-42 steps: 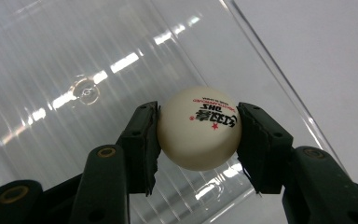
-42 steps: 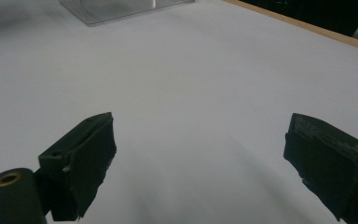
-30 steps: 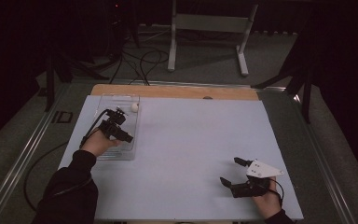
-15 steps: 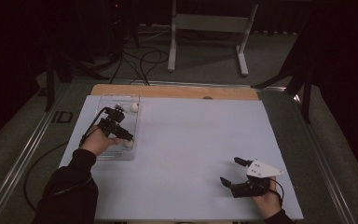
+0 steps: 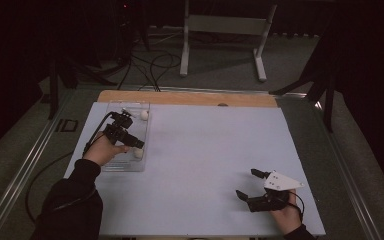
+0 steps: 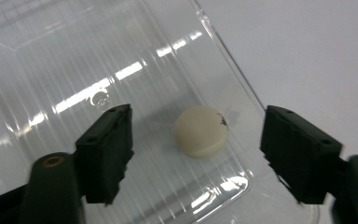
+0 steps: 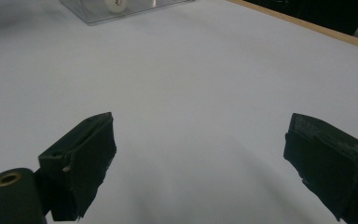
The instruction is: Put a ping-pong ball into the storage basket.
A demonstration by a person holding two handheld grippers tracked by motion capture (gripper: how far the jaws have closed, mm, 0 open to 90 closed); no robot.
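Note:
A clear plastic tray [image 5: 111, 163] lies at the table's left, with one white ball [image 5: 144, 115] at its far end and another white ball [image 5: 138, 153] near its right wall. My left gripper [image 5: 132, 144] hovers over the tray, open. In the left gripper view that second ball [image 6: 201, 131] rests on the ribbed tray floor [image 6: 74, 70] between the spread jaws of my left gripper [image 6: 198, 156], touching neither. My right gripper [image 5: 247, 184] sits open low over the white table top at the near right; my right gripper [image 7: 200, 161] has nothing between its jaws.
The white table top [image 5: 215, 145] spreads between the two grippers. A wooden strip [image 5: 190, 98] runs along the far edge. Metal rails border the table's left and right sides. In the right gripper view the tray [image 7: 121, 7] with a ball appears far off.
The left gripper has shifted slightly nearer and to the right over the tray, toward the nearer ball. The right gripper has stayed in place.

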